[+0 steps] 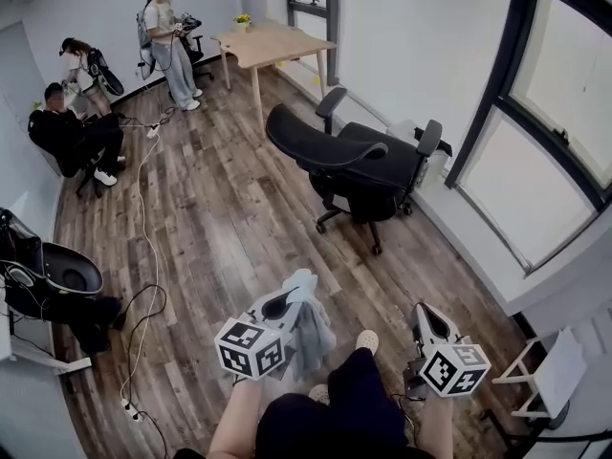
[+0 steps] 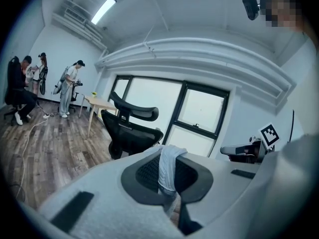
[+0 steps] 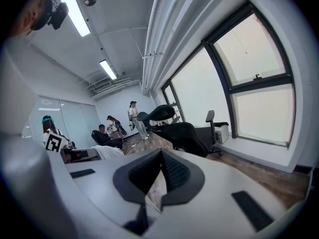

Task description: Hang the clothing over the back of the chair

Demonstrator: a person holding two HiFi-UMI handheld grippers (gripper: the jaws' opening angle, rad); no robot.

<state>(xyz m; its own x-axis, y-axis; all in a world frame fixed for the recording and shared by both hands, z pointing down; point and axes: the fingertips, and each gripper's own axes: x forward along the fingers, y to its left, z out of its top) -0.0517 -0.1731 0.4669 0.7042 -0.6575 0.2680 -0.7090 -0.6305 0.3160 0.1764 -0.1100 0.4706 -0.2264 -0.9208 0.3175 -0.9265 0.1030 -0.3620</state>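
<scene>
Above the floor's near edge, the left gripper (image 1: 291, 293) has its fingers closed on the grey clothing (image 1: 310, 331), while the right gripper (image 1: 424, 312) is closed on nothing. The carrying step looks under way. Next, the clothing needs lifting over the back of the chair (image 1: 368, 165), well away.

A: How many people are you counting?
B: I'm counting three: one person (image 1: 170, 41) by the table (image 1: 273, 41), another person (image 1: 81, 65) at the wall, and a sitter (image 1: 62, 127).
A: And chairs?
B: I'm seeing three for sure: window chair (image 1: 363, 165), left chair (image 1: 62, 273), sitter's chair (image 1: 81, 175).
A: Anything else?
B: I'm finding two grippers, left gripper (image 2: 168, 182) and right gripper (image 3: 158, 183), one garment (image 1: 311, 328), that one table, and one plant (image 1: 243, 20).
</scene>
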